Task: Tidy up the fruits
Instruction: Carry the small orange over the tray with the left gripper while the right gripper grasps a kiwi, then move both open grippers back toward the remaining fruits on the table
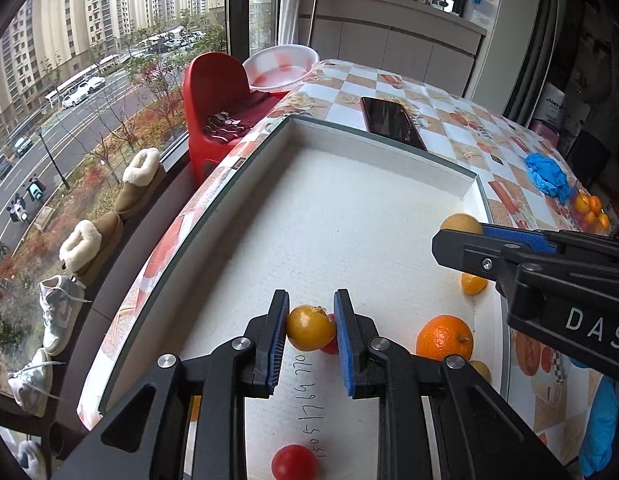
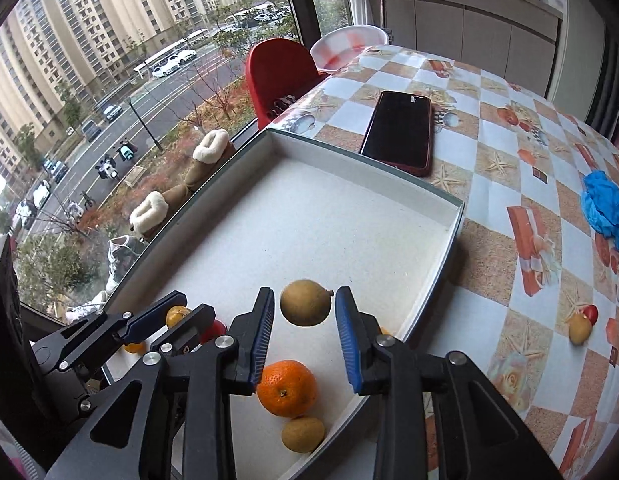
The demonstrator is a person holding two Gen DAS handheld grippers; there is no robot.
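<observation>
Left wrist view: left gripper point(image 1: 311, 336) clamps a yellow-orange fruit point(image 1: 309, 328) low over the near part of the white tray point(image 1: 349, 216), a red fruit just behind. Right wrist view: right gripper point(image 2: 305, 332) stands open around a brown fruit point(image 2: 305, 303) with gaps both sides; the fruit may roll toward the orange point(image 2: 286, 388) once nudged.

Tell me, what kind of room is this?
Probably a home dining or kitchen area, high up in an apartment: a table with a checkered tablecloth, a red chair, shoes on the windowsill, and tall housing blocks outside.
</observation>
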